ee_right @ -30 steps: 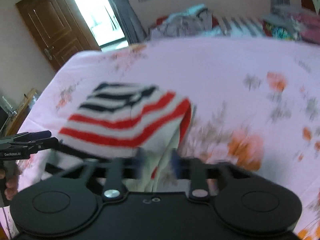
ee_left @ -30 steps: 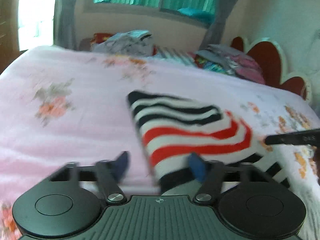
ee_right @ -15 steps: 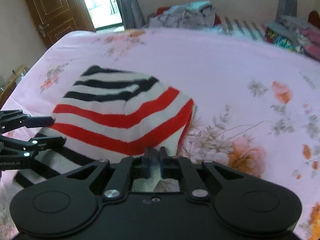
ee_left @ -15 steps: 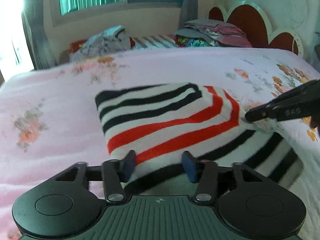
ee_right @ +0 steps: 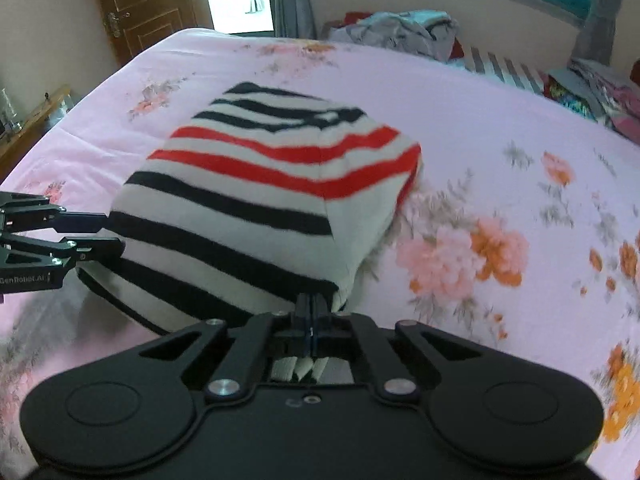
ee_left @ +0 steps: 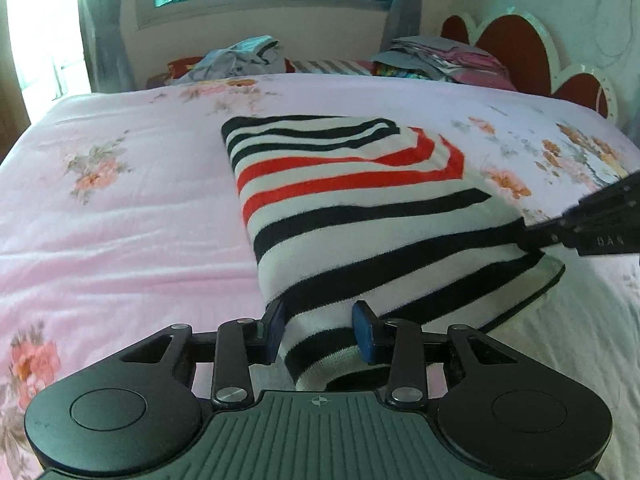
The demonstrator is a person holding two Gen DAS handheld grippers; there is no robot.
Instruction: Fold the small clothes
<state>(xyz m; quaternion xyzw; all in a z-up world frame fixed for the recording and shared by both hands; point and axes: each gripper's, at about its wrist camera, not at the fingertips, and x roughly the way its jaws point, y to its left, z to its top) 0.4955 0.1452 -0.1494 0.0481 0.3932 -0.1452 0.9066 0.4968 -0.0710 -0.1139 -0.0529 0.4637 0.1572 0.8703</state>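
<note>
A small striped garment (ee_left: 352,200), white with black and red bands, lies partly folded on the pink floral bed. Its near edge is lifted. My left gripper (ee_left: 320,330) has its blue pads apart, with the near left corner of the cloth between them. My right gripper (ee_right: 310,316) is shut on the near right corner of the garment (ee_right: 256,196). The right gripper also shows at the right of the left wrist view (ee_left: 528,240), and the left gripper at the left of the right wrist view (ee_right: 108,232).
The pink floral bedspread (ee_left: 120,220) covers the whole bed. Piles of loose clothes (ee_left: 236,58) and folded clothes (ee_left: 436,58) lie along the far edge by the red scalloped headboard (ee_left: 516,48). A wooden door (ee_right: 140,4) stands beyond the bed's left side.
Both grippers have drawn the garment's near edge back toward me, so the black-striped lower part now lies spread out. The right gripper closed on its corner during the last second.
</note>
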